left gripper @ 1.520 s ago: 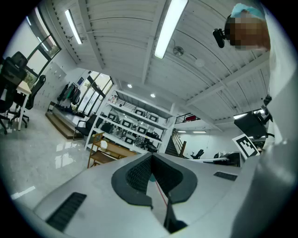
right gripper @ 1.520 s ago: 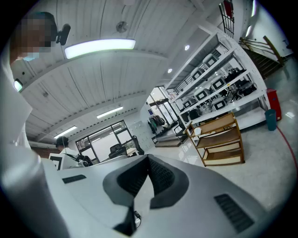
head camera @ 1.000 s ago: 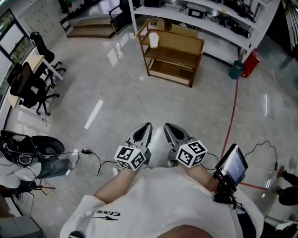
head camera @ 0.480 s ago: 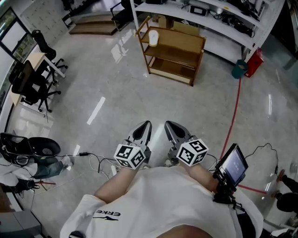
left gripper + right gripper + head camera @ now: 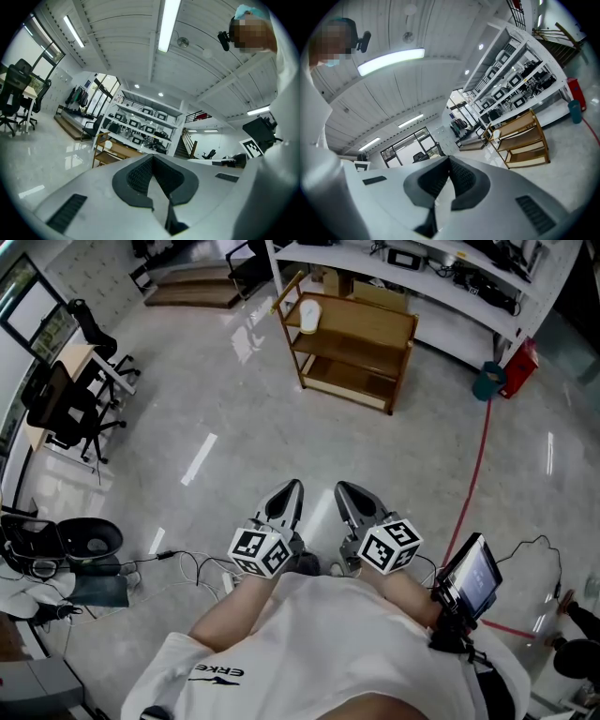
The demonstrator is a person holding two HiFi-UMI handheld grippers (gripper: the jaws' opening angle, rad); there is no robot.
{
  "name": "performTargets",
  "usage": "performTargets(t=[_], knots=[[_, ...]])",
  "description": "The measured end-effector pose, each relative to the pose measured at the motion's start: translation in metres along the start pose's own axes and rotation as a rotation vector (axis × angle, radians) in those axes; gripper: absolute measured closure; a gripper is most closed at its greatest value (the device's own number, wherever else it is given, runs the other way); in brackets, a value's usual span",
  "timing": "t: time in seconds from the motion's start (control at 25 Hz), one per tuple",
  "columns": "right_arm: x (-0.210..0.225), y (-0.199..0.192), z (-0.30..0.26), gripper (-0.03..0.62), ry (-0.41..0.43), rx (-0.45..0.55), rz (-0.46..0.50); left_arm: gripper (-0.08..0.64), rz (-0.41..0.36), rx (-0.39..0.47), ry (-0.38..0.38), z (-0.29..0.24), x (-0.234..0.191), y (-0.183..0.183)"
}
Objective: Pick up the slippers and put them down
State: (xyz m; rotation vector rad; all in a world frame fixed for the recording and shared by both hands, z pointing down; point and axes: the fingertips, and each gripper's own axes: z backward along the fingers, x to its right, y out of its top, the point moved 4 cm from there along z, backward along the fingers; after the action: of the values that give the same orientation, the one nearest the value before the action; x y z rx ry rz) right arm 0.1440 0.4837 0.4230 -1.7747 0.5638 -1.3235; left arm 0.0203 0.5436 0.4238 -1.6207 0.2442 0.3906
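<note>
A pale slipper-like thing [image 5: 310, 315] lies on the top shelf of a wooden rack [image 5: 375, 329] across the floor; too small to tell more. It also shows in the left gripper view [image 5: 107, 145] and in the right gripper view [image 5: 496, 134]. My left gripper [image 5: 292, 486] and right gripper [image 5: 345, 488] are held side by side in front of my body, pointing level toward the rack and well short of it. Both are shut with nothing between the pads, as the left gripper [image 5: 152, 159] and right gripper [image 5: 449, 161] show in their own views.
White shelving [image 5: 441, 287] with equipment stands behind the rack. A red cable [image 5: 473, 474] runs along the floor at right, past a teal bucket [image 5: 488, 381] and a red canister [image 5: 521, 364]. Office chairs [image 5: 70, 409] and loose cables [image 5: 183, 563] sit at left.
The rack has slid slightly lower and nearer in the head view as I moved toward it. Both grippers stay shut, side by side, in the same pose.
</note>
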Motion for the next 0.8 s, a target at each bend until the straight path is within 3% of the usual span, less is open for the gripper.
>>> performTargets(t=[0.36,0.8], knots=[[0.022,0.016,-0.047,0.595,-0.044,0.008,0.015,0.557,0.011,-0.002,-0.04,-0.044,-0.042,0.014],[0.034,0.041,-0.148,0.595,-0.124,0.022,0.049,0.557,0.043,-0.006,-0.112,-0.101,-0.132,0.049]])
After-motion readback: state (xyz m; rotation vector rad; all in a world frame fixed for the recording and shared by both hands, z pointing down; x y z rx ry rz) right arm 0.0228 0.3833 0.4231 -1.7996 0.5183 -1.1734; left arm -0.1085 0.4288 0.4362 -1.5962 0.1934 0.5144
